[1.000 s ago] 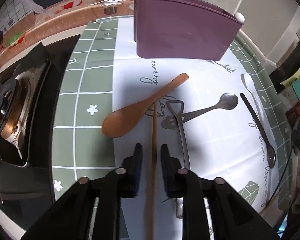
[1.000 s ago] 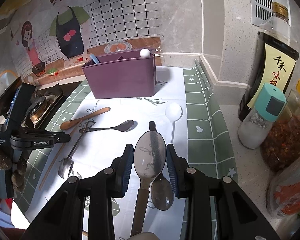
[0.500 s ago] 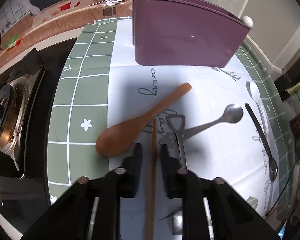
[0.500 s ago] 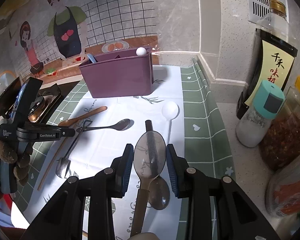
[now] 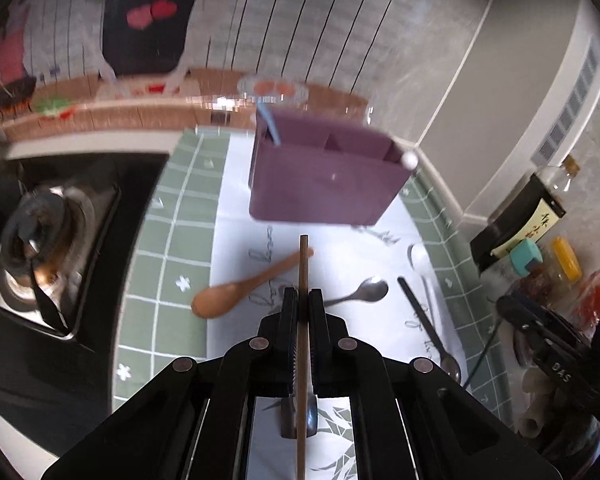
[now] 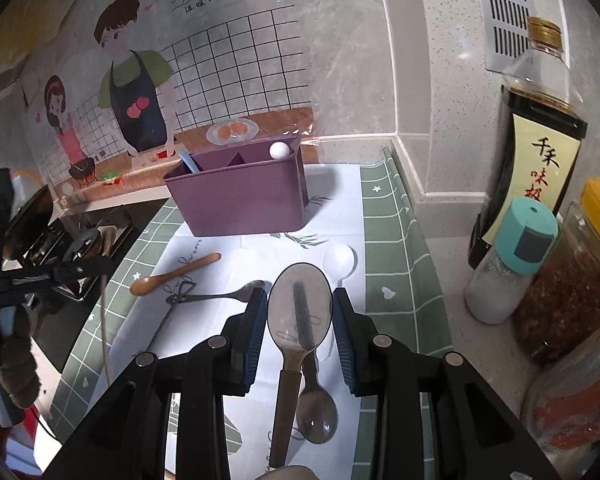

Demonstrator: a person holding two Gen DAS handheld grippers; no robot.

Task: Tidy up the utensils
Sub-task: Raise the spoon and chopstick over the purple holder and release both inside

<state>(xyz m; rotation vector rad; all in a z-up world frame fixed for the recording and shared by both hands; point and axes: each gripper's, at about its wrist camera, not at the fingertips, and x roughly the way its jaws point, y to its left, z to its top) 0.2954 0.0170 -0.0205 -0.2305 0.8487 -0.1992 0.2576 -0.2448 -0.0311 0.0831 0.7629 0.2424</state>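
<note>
Your left gripper has its jaws clenched on a thin wooden chopstick, long axis running straight ahead toward the purple utensil holder standing on the desk mat. Your right gripper has jaws set wide, grasping a metal spoon by its bowl, bowl forward, handle back toward you. The dark sauce bottle carries Chinese characters, and the wooden spoon lies diagonally on the mat, handle toward the holder.

The left gripper has clamped the wooden chopstick and lifted it, the purple organizer sliding toward frame centre.
</note>
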